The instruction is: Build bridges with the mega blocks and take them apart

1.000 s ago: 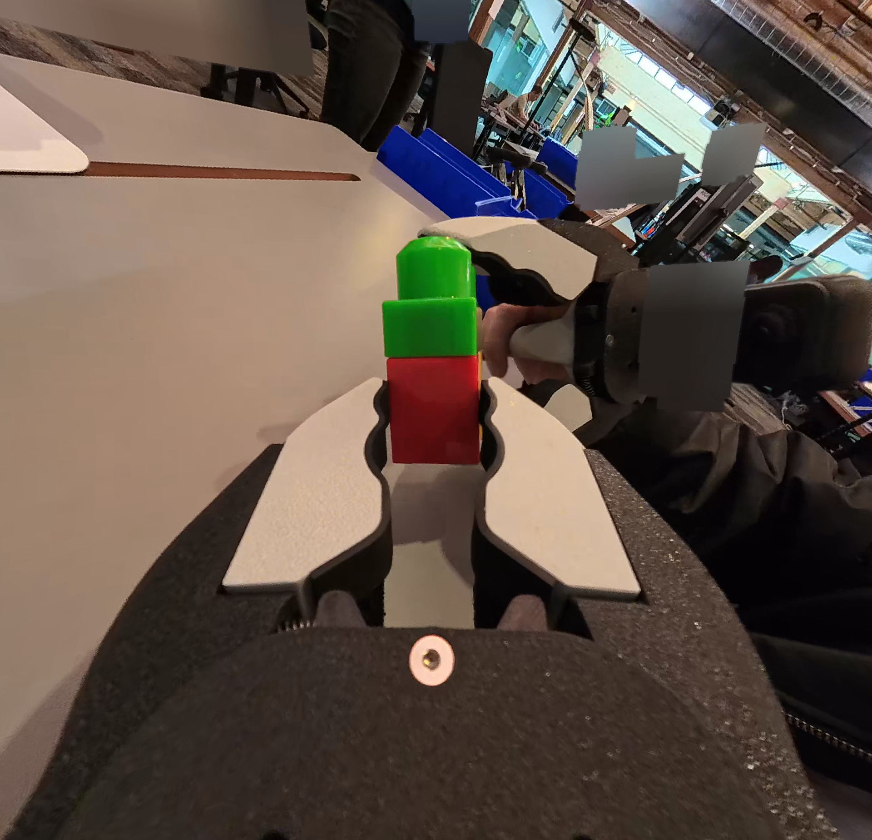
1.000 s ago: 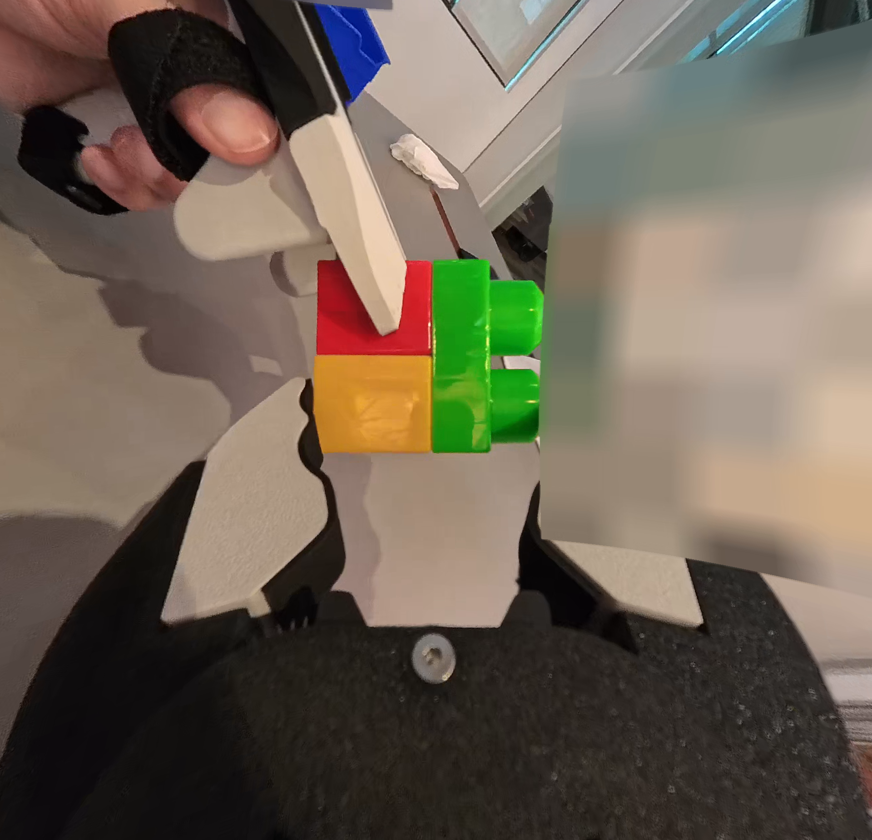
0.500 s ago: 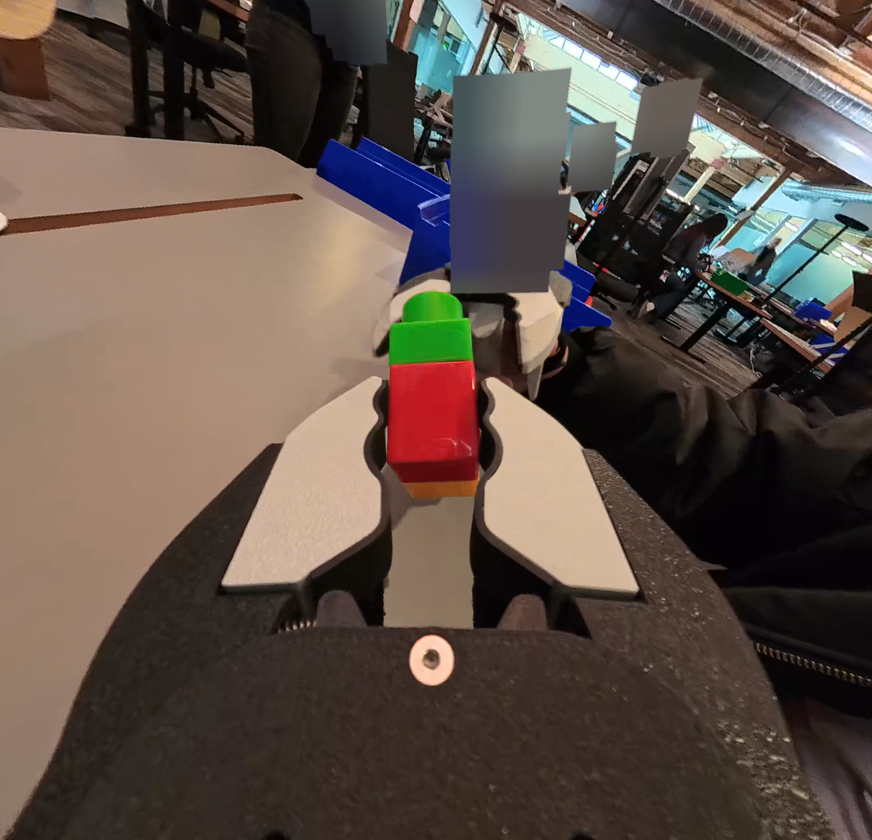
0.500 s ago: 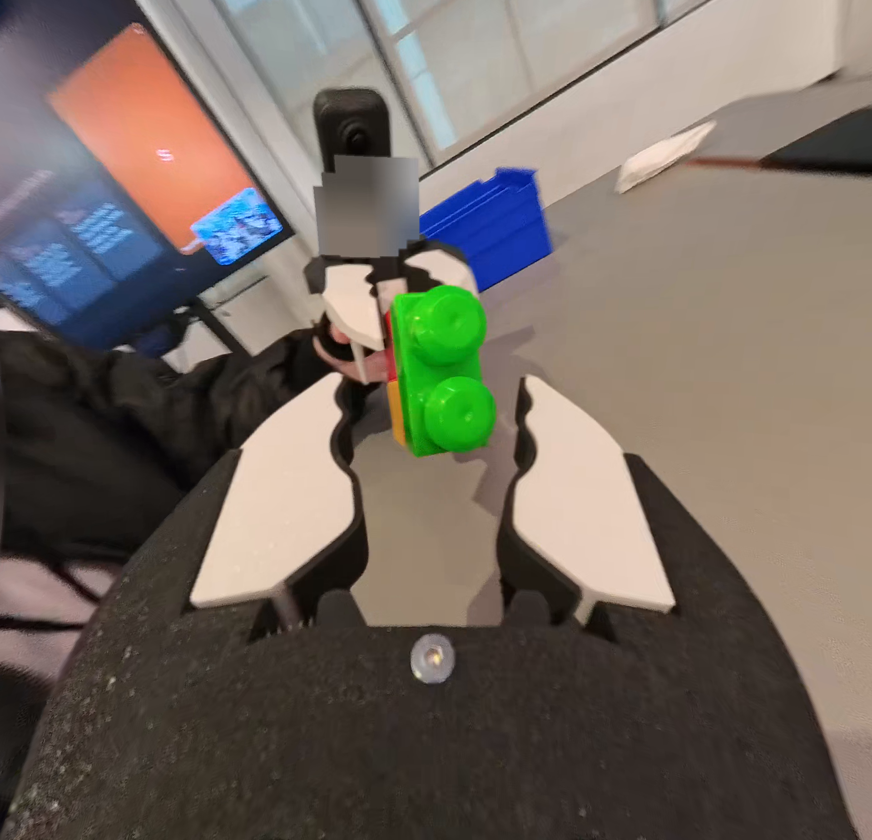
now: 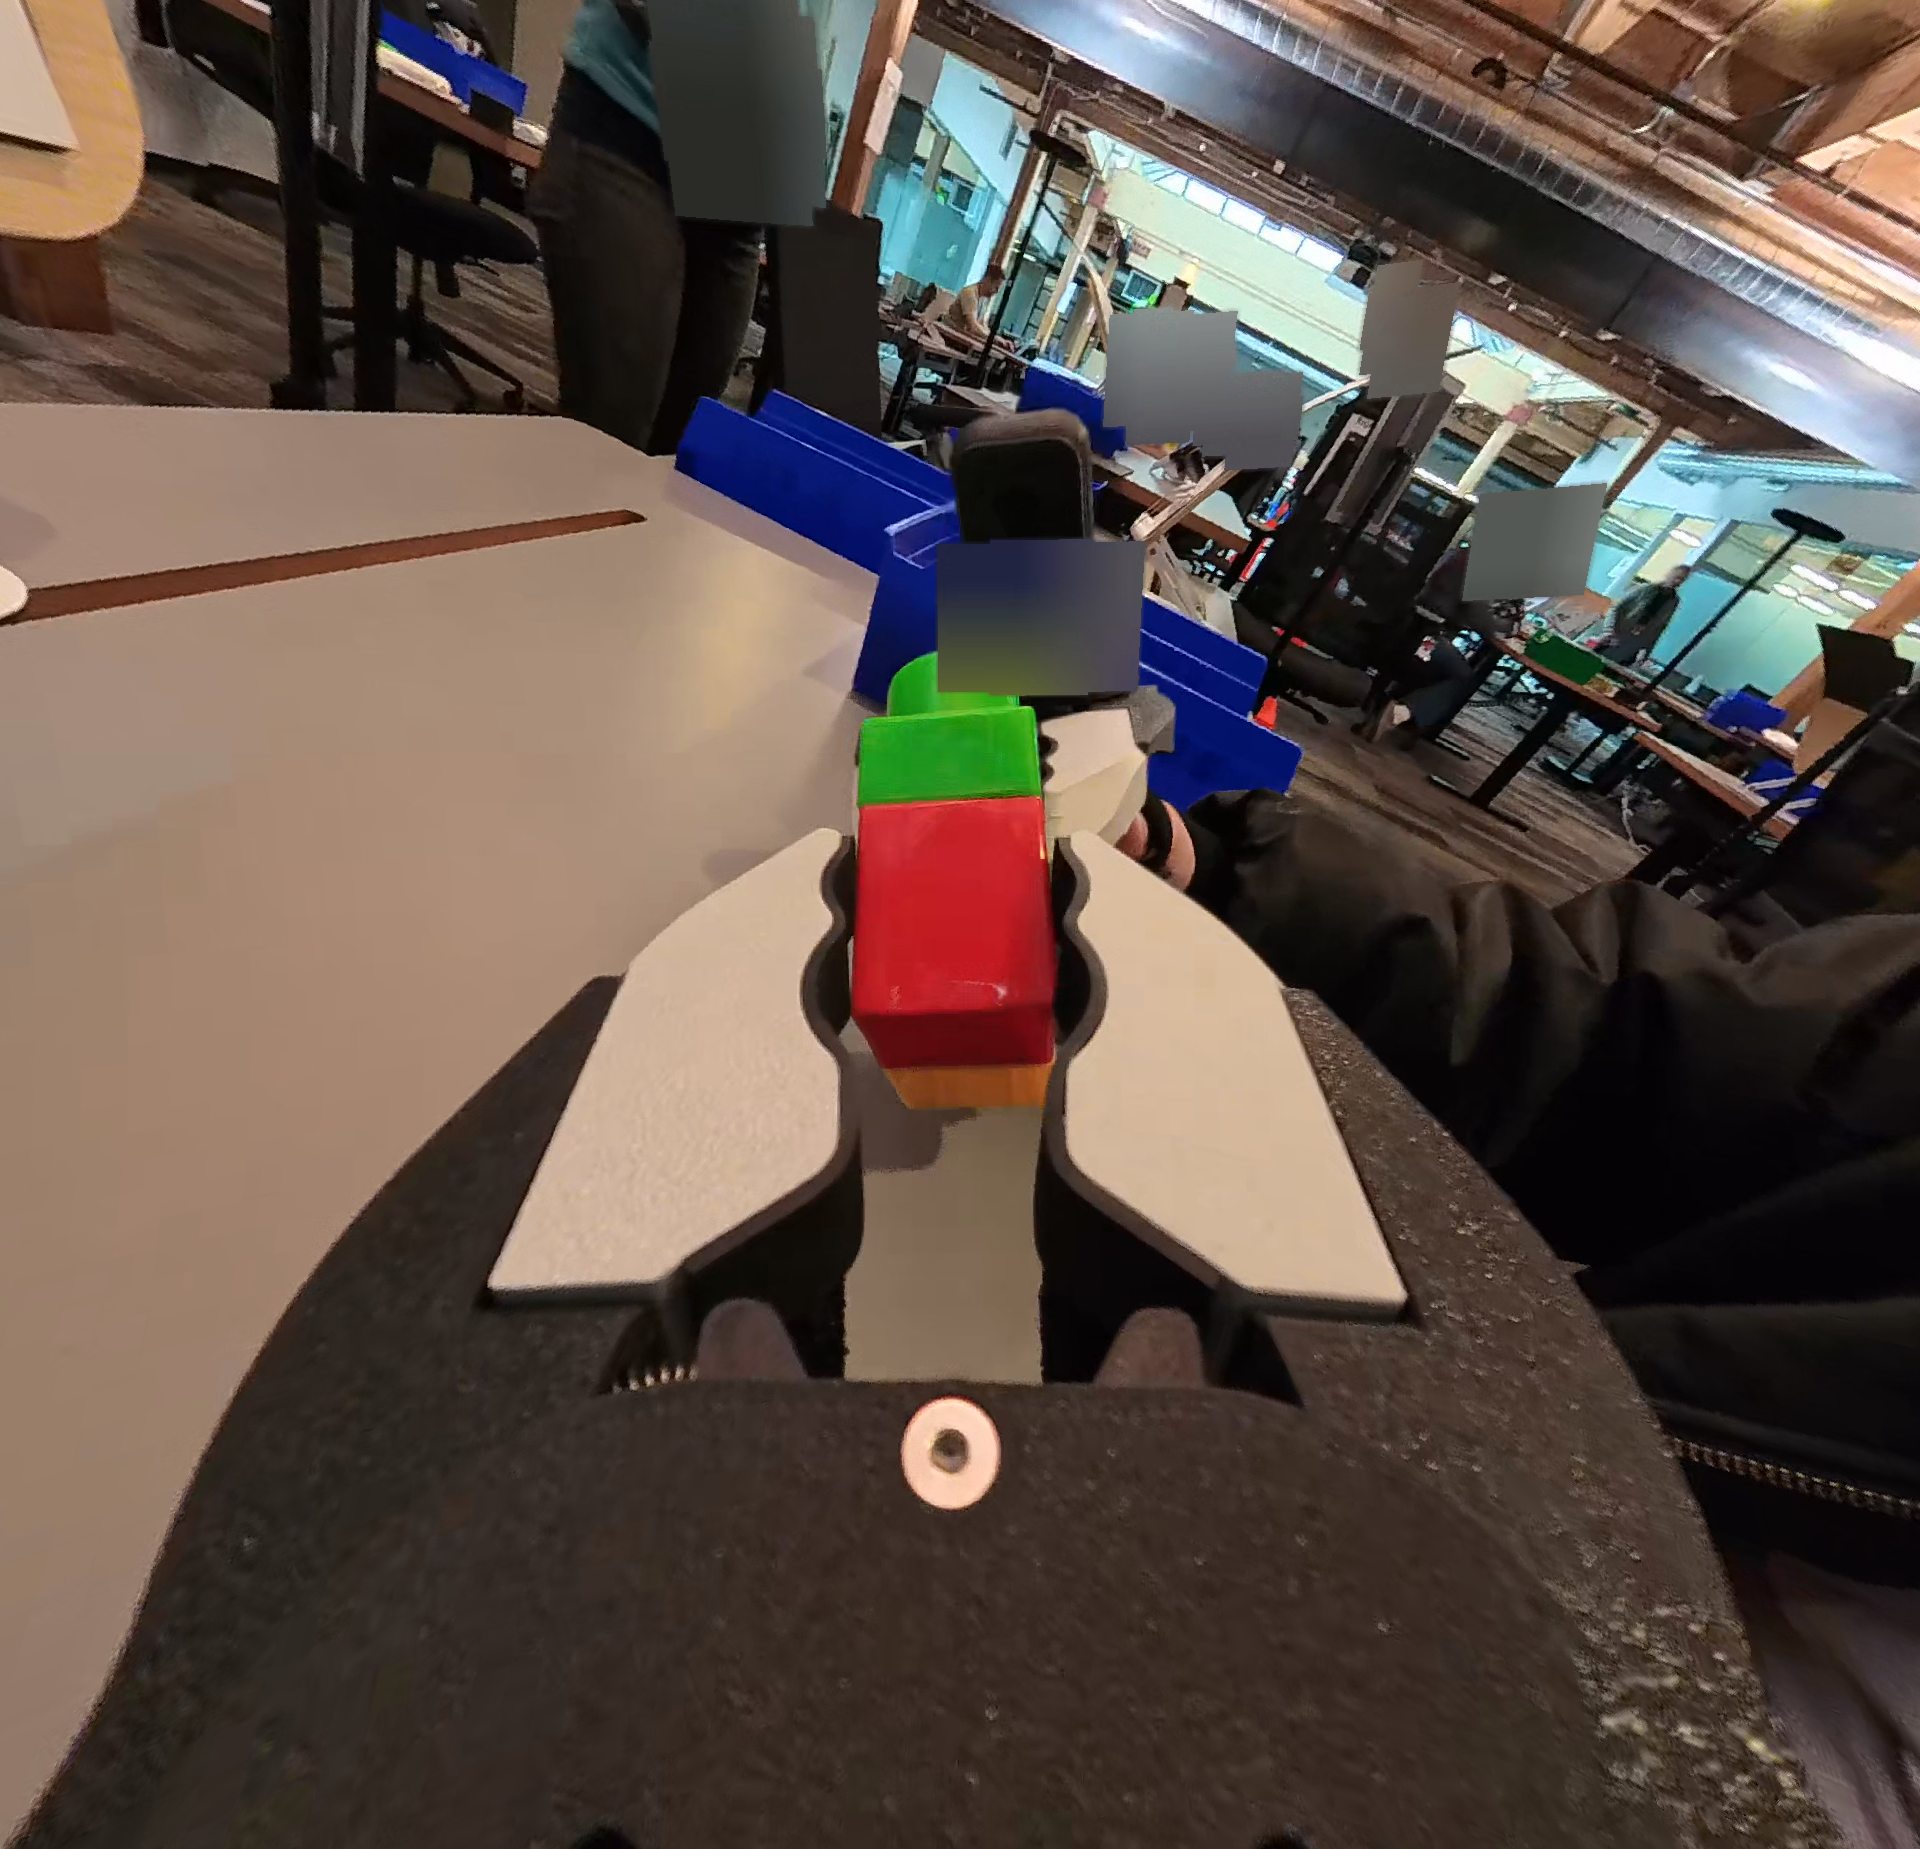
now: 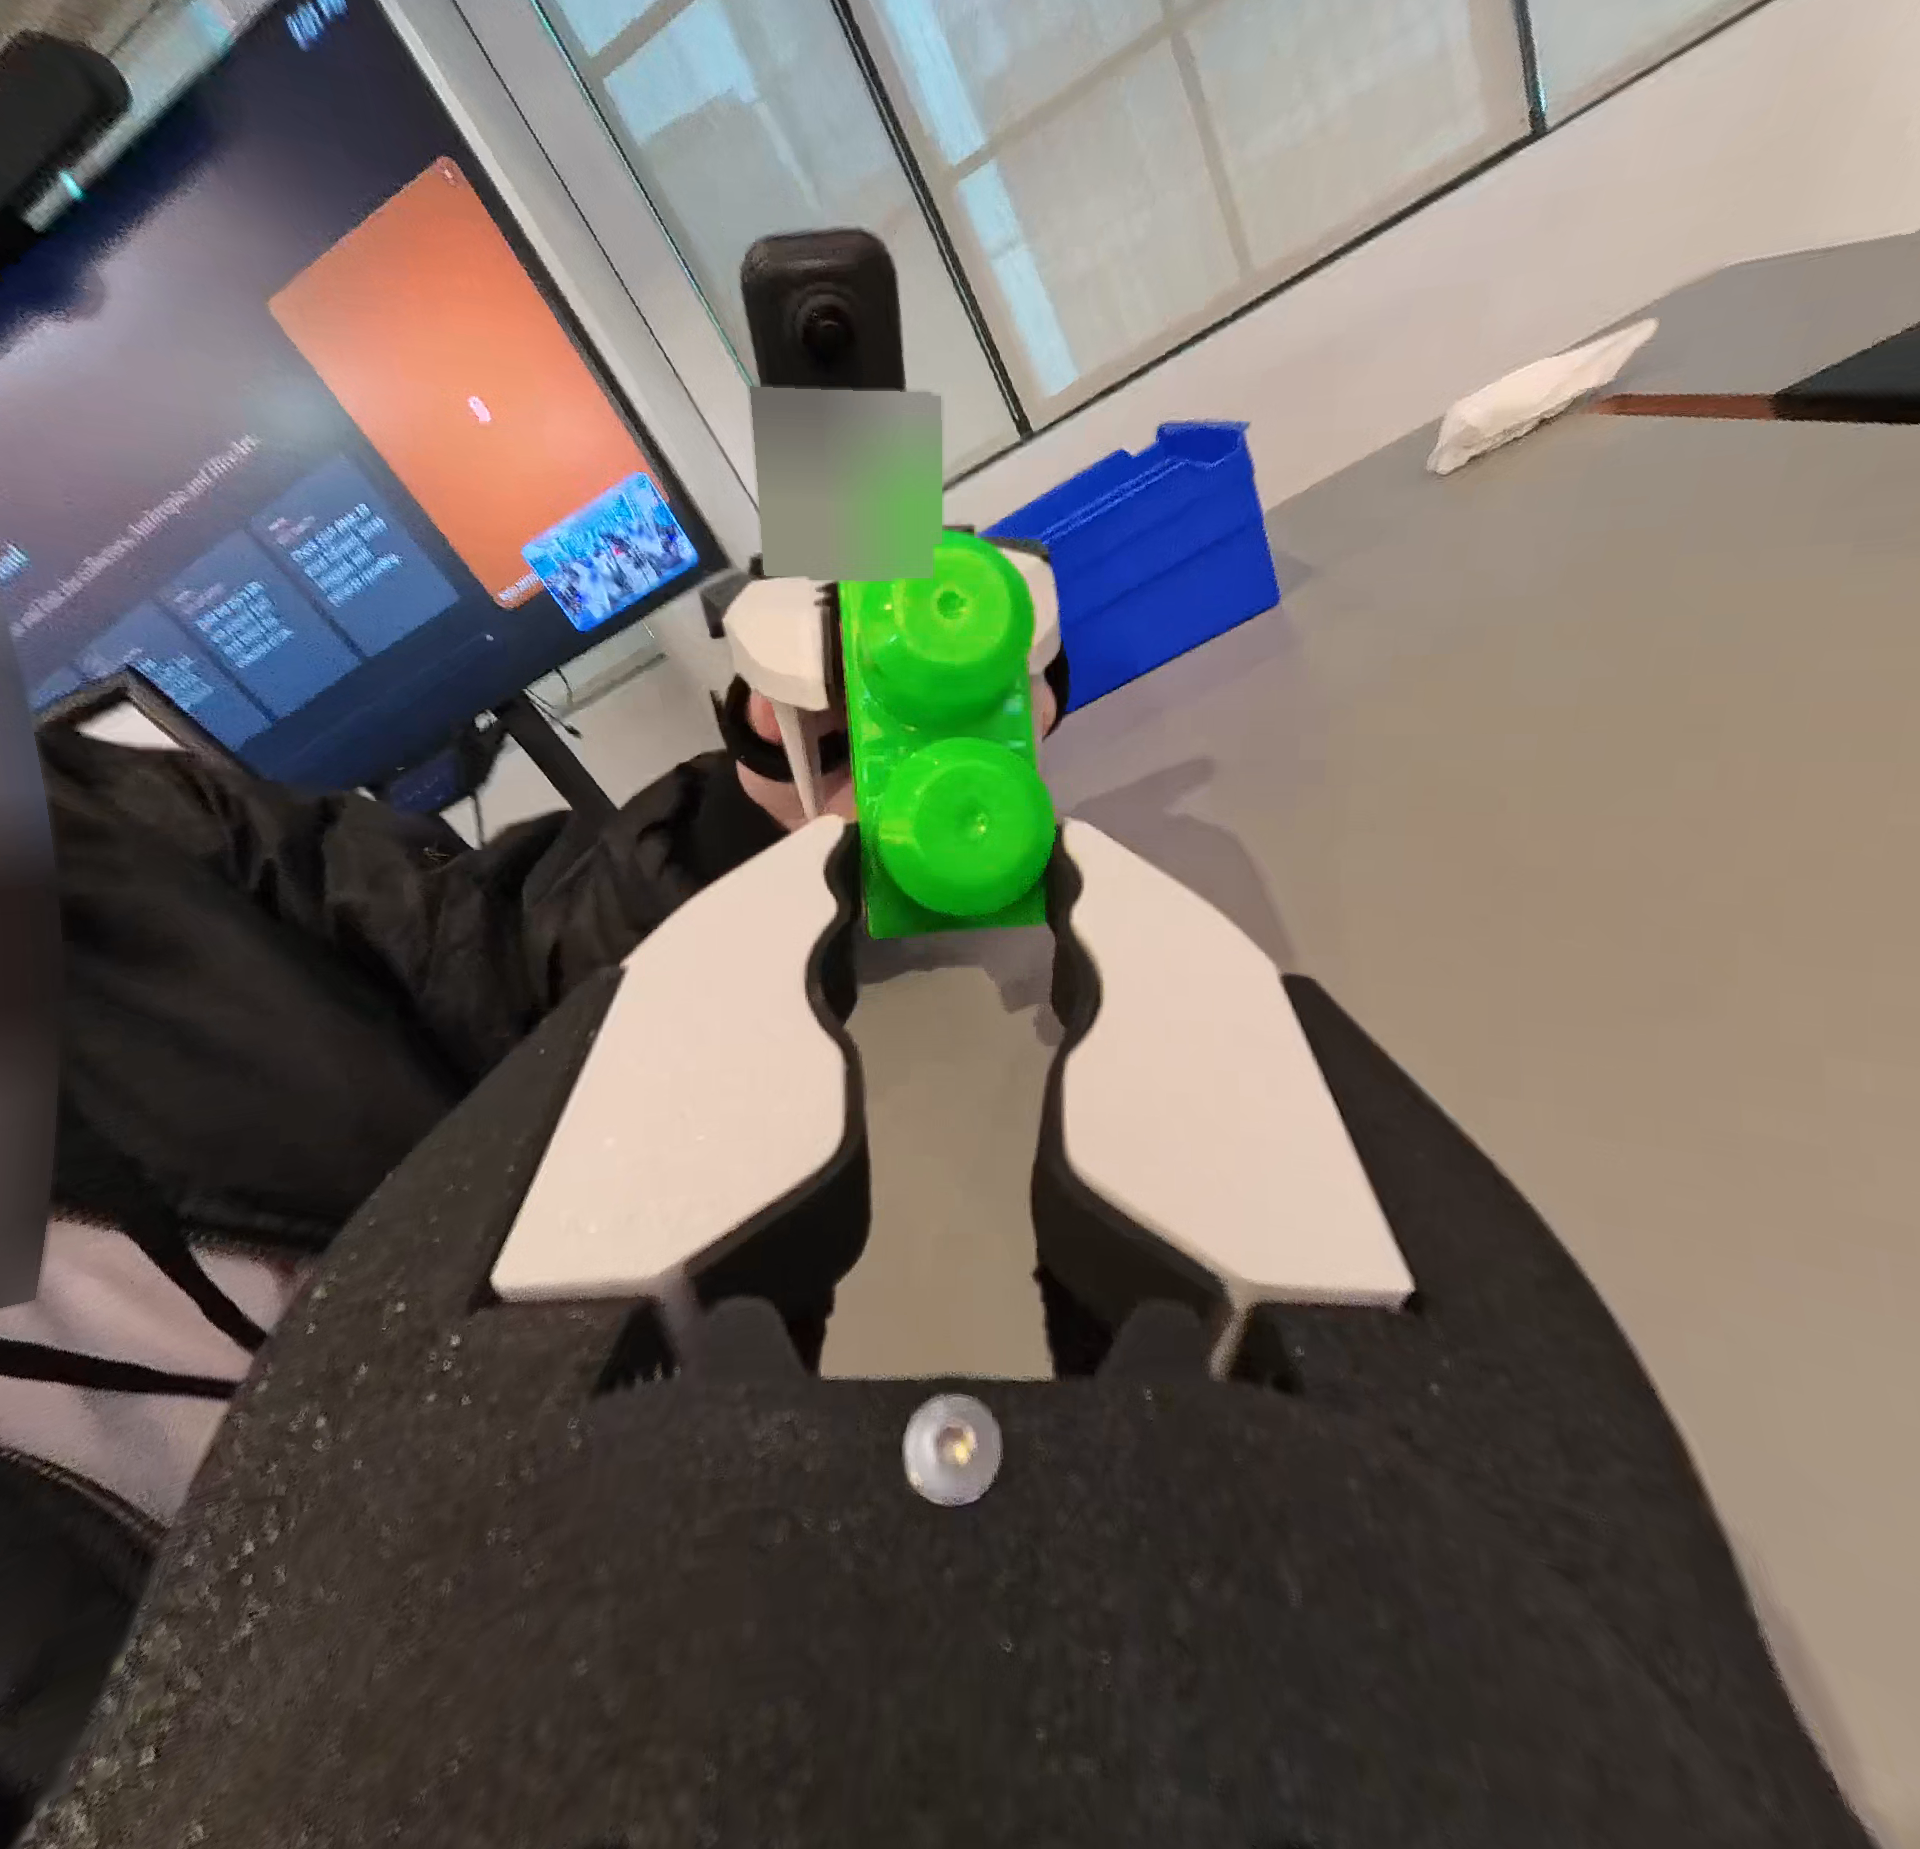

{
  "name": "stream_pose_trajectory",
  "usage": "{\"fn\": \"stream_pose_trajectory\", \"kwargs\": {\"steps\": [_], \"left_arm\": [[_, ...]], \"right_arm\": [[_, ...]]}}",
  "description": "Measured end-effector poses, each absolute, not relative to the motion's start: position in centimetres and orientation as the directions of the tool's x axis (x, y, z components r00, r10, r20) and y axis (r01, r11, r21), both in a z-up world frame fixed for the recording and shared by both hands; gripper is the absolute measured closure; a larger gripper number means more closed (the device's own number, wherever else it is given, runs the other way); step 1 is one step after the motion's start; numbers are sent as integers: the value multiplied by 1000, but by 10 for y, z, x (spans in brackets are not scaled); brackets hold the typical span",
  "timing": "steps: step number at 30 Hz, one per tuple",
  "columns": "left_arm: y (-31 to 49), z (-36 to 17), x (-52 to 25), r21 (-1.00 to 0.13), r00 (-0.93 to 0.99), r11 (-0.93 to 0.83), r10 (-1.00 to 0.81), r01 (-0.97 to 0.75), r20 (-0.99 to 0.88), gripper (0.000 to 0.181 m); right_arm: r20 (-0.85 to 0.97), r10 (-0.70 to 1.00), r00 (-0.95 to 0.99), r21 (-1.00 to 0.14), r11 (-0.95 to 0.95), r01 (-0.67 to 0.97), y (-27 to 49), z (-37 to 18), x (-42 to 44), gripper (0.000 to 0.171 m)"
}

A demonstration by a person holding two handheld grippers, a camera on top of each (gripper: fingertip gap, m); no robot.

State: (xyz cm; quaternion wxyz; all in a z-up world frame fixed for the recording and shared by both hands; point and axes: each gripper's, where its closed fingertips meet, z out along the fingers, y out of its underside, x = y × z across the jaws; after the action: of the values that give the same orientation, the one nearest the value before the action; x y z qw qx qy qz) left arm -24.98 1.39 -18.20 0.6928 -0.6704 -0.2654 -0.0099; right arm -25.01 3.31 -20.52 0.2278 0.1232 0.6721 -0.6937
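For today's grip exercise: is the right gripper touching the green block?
Touching. In the right wrist view the right gripper has both fingertips pressed against the sides of the green block, with no gap either side.

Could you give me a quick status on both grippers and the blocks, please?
Left hand-held gripper shut on red block. Right hand-held gripper shut on green block. Blocks joined, held above grey table. Nothing in the way.

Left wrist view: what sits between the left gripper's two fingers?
The red block, clamped by the left gripper; the green block sits on its far end, the orange block beneath.
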Motion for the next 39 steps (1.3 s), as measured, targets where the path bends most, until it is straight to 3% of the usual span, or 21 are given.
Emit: {"fn": "stream_pose_trajectory", "kwargs": {"steps": [4, 5, 7, 9, 15, 19, 23, 32, 39], "left_arm": [[16, -182, -245, -930, 880, 86, 304, 357, 365, 144], [16, -180, -245, -926, 880, 94, 287, 366, 378, 135], [14, -180, -242, -920, 883, 82, 259, 383, 390, 125], [13, -177, -238, -926, 896, 78, 232, 370, 378, 127], [20, -178, -228, -937, 919, 43, 184, 346, 348, 131], [29, -190, -225, -935, 921, -18, 179, 354, 346, 131], [40, -200, -221, -944, 934, -71, 184, 323, 306, 133], [52, -225, -228, -934, 927, -149, 245, 325, 283, 136], [59, -232, -229, -932, 927, -167, 259, 320, 272, 139]], "right_arm": [[-393, -94, -915, -919, 52, 390, 36, -201, -248, 138], [-378, -65, -924, -925, 72, 373, 37, -200, -250, 138], [-319, 8, -948, -936, 154, 316, 44, -200, -254, 138], [-219, 67, -973, -941, 249, 229, 59, -190, -254, 138], [52, 142, -989, -834, 550, 35, 199, -129, -242, 138], [98, 286, -953, -687, 712, 143, 357, -141, -239, 138], [40, 446, -894, -609, 720, 332, 461, -193, -234, 138], [132, 375, -918, -392, 870, 299, 511, -266, -250, 138], [216, 319, -923, -423, 882, 206, 510, -273, -271, 137]]}}
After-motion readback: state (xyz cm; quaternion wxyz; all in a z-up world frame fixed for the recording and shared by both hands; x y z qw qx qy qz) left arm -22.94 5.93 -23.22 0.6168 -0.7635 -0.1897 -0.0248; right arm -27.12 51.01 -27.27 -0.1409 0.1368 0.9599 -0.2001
